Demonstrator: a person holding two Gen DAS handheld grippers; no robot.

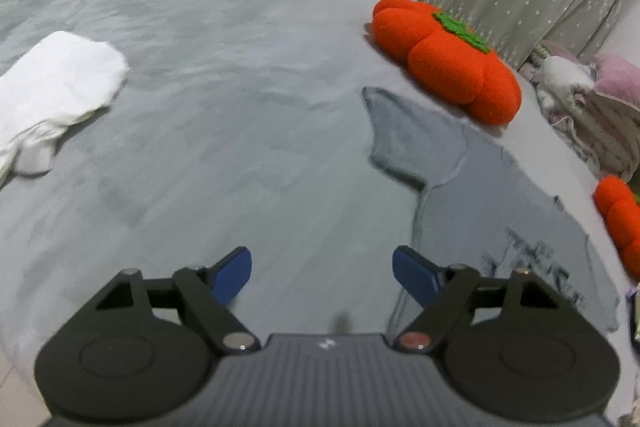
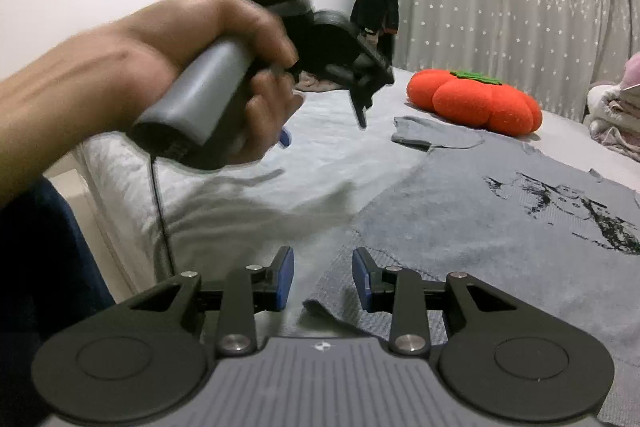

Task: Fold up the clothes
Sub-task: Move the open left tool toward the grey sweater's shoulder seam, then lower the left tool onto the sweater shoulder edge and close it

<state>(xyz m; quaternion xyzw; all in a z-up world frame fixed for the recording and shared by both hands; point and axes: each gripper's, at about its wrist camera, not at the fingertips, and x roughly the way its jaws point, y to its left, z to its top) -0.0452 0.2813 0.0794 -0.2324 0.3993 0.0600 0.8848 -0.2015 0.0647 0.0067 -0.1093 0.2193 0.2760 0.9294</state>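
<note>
The left gripper [image 1: 322, 271] is hovering wide and empty at lower centre; the right gripper [image 2: 323, 277] is gaping narrowly over the grey T-shirt [image 2: 500, 211] hem, gripping nothing.

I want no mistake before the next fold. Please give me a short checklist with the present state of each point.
1. Left gripper empty, jaws apart: ok.
2. Right gripper empty, jaws apart: ok.
3. T-shirt lies flat, print up: ok.
4. Sleeve spread out: ok.
5. Hem corner near right gripper: ok.
6. Pumpkin cushion off the T-shirt: cannot tell.
</note>
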